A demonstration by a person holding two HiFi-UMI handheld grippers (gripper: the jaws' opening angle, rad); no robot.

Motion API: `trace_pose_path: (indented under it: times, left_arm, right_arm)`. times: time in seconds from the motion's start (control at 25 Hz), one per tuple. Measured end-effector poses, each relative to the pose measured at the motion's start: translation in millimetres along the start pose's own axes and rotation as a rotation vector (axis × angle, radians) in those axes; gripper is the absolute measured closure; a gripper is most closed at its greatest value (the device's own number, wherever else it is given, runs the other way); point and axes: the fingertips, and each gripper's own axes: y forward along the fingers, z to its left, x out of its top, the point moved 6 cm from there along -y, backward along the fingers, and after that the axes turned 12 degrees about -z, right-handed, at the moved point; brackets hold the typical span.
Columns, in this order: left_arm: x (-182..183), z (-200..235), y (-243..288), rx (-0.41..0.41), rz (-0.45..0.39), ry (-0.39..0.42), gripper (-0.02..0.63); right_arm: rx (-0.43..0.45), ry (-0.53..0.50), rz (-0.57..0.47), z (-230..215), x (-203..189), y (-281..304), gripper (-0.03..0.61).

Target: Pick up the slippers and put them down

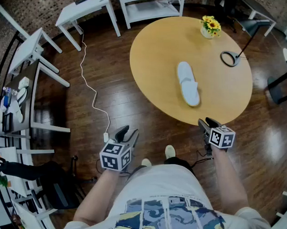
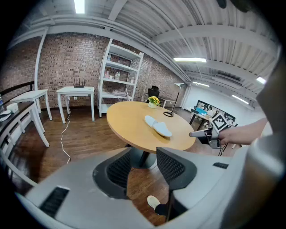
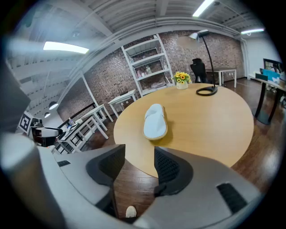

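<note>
Head view: round wooden desk [image 1: 151, 55] on a dark wood floor [image 1: 110, 94]. White slippers [image 1: 188, 89] lie together near the middle of the desk, toward its near edge, and appear to overlap one another. Yellow flowers in a small pot [image 1: 210, 27] stand at the far side. A black ring-shaped lamp base [image 1: 229, 58] sits at the right side, well apart from the slippers.

Left hand-held gripper [image 1: 128, 132] hangs over the floor, off the desk and well away from the slippers. Right hand-held gripper [image 1: 207, 122] is just beside the desk's near rim and points toward it.

Left gripper view: the left hand-held gripper's [image 2: 145, 163] jaws stand apart with nothing between them; floor and a shoe show through the gap. The slippers [image 2: 158, 126] are far ahead on the desk.

Right gripper view: the right hand-held gripper's [image 3: 134, 163] jaws are spread wide and empty, with the desk edge and floor in the gap. The slippers [image 3: 155, 123] lie ahead, untouched.

A white cable [image 1: 88, 85] trails across the floor toward the white tables [image 1: 83, 10] at the back.
</note>
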Motion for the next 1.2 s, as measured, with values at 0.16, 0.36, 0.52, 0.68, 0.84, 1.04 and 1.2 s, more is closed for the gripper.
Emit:
trace_pose_path:
  times: [0.16,0.36,0.52,0.68,0.84,1.04,1.2]
  left_arm:
    - [9,-30,30,0.002,0.018,-0.013,0.465]
    - [18,-59,66,0.024,0.049,0.001,0.465]
    - [20,-75,81,0.039,0.055,0.005,0.465]
    - [21,-90,85,0.047,0.063,0.008,0.465]
    - [22,-88,84,0.086,0.068,0.001,0.465]
    - [18,-82,73,0.125,0.081,-0.015,0.465]
    - [18,-83,80,0.126,0.085,-0.013,0.465]
  right_arm:
    - [0.031,0.115,-0.002,-40,12,23,0.351]
    - [0.087,0.336,-0.019,-82,13,63,0.351]
    - [0.131,0.554,-0.027,-96,7,92,0.363]
    - [0.137,0.78,-0.042,-109,-6,111,0.385]
    - [0.166,0.997,-0.109,-116,-9,130,0.454]
    - [0.174,0.999,-0.11,-110,-8,137,0.535]
    - [0.175,0.983,-0.103,-114,-7,140,0.541]
